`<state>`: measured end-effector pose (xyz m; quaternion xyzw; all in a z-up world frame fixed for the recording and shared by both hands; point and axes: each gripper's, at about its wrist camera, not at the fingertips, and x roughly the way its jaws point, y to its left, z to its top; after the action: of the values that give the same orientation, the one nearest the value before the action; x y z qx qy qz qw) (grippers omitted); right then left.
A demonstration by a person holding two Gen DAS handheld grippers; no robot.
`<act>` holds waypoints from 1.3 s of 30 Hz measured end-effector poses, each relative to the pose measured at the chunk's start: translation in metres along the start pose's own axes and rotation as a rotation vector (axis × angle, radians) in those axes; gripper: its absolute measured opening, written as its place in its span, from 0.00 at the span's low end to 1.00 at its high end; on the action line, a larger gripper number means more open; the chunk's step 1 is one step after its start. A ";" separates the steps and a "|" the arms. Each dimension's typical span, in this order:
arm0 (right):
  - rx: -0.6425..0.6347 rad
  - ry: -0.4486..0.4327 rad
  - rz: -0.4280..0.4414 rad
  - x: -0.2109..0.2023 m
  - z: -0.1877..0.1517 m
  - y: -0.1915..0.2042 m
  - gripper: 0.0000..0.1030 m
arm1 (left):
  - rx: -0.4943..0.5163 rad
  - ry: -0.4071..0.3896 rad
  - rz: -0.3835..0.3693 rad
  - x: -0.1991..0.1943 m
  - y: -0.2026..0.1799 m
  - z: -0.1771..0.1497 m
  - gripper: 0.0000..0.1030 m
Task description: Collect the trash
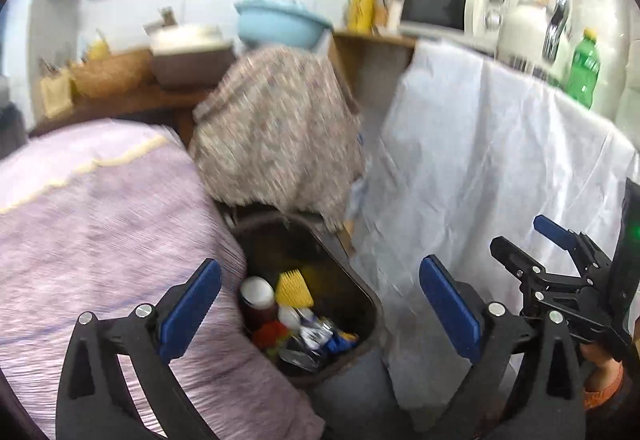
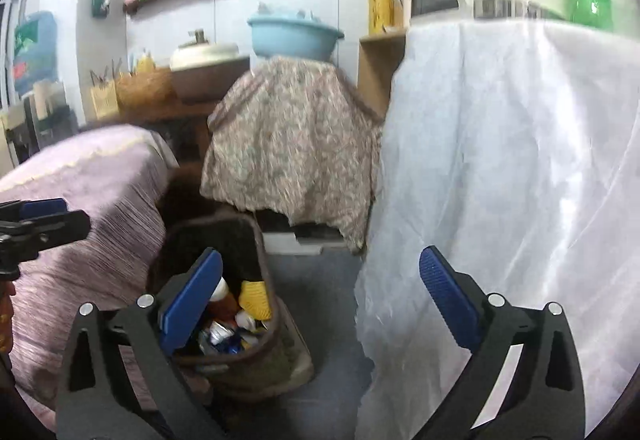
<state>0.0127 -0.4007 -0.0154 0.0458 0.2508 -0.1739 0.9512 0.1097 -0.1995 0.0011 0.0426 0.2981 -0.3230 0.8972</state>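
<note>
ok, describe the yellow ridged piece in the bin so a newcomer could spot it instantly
Find the dark brown bin on the floor, between the purple-covered furniture and the white hanging sheet. The yellow ridged piece sits atop the trash beside a white-capped brown bottle. It is the only bright yellow, comb-ridged item there.

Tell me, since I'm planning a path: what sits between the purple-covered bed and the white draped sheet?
The dark trash bin, holding a yellow brush and wrappers, on grey floor; both wrist views show it.

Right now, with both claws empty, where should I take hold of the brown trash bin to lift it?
Grip the brown trash bin by its top rim on the near side, coming from above. It stands upright and open-topped, wedged between the purple-covered bed and the white sheet, so its side walls look hard to reach.
</note>
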 end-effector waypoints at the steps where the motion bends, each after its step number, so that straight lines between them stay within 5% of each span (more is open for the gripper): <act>1: 0.000 -0.020 0.011 -0.005 0.002 0.006 0.95 | 0.002 -0.022 0.015 -0.009 0.002 0.000 0.95; 7: -0.028 -0.104 0.123 -0.032 0.015 0.048 0.95 | -0.001 -0.153 0.104 -0.066 0.021 -0.006 0.95; 18: -0.042 -0.150 0.391 -0.077 0.017 0.109 0.95 | -0.067 -0.215 0.200 -0.140 0.064 -0.042 0.95; 29: -0.134 -0.206 0.413 -0.125 -0.005 0.134 0.95 | -0.052 -0.329 0.354 -0.196 0.056 -0.076 0.95; 39: -0.156 -0.259 0.424 -0.162 -0.015 0.135 0.95 | -0.056 -0.353 0.353 -0.212 0.040 -0.086 0.95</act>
<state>-0.0783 -0.2225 0.0516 0.0013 0.1245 0.0450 0.9912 -0.0403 -0.0273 0.0454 0.0123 0.1336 -0.1552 0.9787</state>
